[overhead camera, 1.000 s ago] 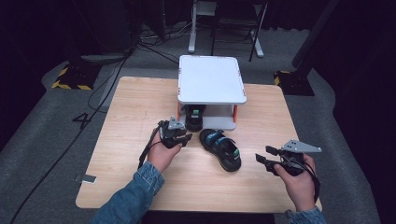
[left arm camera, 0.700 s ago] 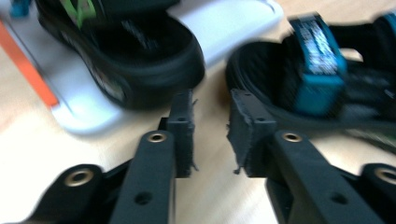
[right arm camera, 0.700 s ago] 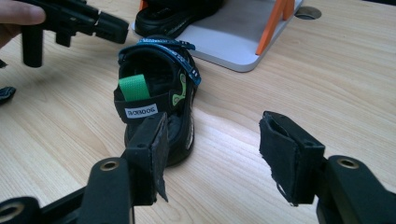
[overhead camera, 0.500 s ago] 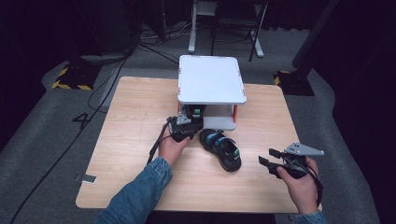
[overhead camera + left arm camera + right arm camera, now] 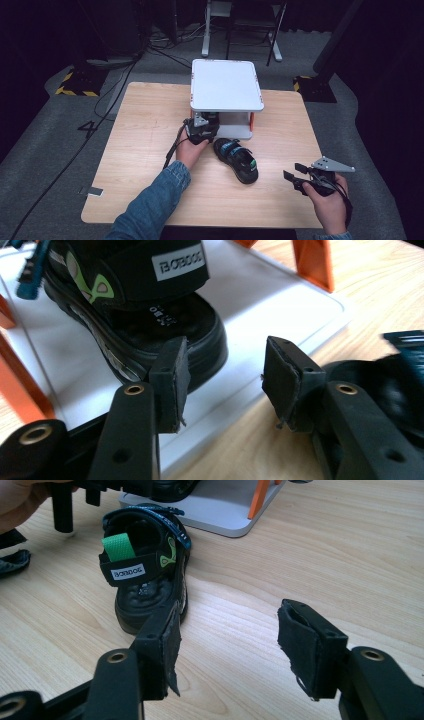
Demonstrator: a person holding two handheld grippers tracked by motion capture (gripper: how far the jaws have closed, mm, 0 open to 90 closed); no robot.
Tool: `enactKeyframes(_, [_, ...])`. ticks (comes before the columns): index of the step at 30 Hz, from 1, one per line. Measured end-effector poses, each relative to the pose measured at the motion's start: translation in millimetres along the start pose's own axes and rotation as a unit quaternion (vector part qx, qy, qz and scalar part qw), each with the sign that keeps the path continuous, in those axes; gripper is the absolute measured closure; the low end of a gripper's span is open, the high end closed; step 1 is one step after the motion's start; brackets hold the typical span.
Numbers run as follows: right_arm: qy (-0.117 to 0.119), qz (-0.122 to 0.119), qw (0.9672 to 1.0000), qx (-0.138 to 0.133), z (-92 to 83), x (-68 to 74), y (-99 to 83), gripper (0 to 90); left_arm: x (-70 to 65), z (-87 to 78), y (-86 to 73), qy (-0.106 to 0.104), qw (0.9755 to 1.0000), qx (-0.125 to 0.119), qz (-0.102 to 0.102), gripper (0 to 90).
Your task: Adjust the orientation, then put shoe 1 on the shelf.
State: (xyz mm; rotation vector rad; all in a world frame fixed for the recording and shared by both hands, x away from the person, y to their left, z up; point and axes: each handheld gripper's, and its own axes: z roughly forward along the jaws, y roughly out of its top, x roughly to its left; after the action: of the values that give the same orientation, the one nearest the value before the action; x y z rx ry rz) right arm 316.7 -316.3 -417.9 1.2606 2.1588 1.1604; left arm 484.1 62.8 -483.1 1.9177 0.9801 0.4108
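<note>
The left gripper [image 5: 222, 377] sits at the front edge of the white two-tier stand [image 5: 226, 85], jaws apart, aimed at a black sandal [image 5: 135, 305] on the stand's lower shelf [image 5: 280, 305] — its heel just beyond the jaw tips. A second sandal [image 5: 236, 159] lies on the wooden table [image 5: 145, 120] just in front of the stand. Farther out, the right gripper [image 5: 227, 630] hovers with jaws apart, pointing toward that sandal.

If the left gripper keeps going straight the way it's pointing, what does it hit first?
Probably the heel of the black sandal on the white shelf; the open left gripper points at it from close by.
</note>
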Motion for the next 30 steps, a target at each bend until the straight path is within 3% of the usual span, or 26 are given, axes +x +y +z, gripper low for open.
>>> enactKeyframes(5, [0.005,-0.007,1.0,-0.004,0.7,2.5,4.1,42.6,-9.8,-36.0,4.9,-0.005,0.9999,0.003,0.012,46.6])
enactKeyframes(10, [0.01,-0.012,0.9998,-0.011,1.0,3.2,9.7,42.4,-20.0,-78.4,11.5,-0.002,0.9999,-0.008,-0.008,42.3])
enactKeyframes(14, [0.016,-0.016,0.9997,-0.012,4.9,3.3,13.1,41.6,-30.3,-109.4,13.2,-0.001,0.9999,-0.012,0.01,38.6])
enactKeyframes(16, [0.019,-0.017,0.9996,-0.01,7.6,4.5,14.0,39.4,-32.7,-120.5,12.9,-0.006,0.9999,-0.013,0.007,36.9])
enactKeyframes(22, [0.03,-0.023,0.9993,0.004,19.4,8.9,18.7,29.2,-28.5,-151.9,7.4,0.001,0.9999,0.001,0.016,28.8])
enactKeyframes(27, [0.043,-0.032,0.9983,0.023,34.9,16.2,23.6,22.3,-15.7,-173.8,-5.2,0.016,0.9991,0.033,0.024,20.7])
enactKeyframes(30, [0.054,-0.041,0.9971,0.034,45.9,20.3,26.8,17.4,-5.5,-182.9,-13.4,0.024,0.9985,0.047,0.011,19.9])
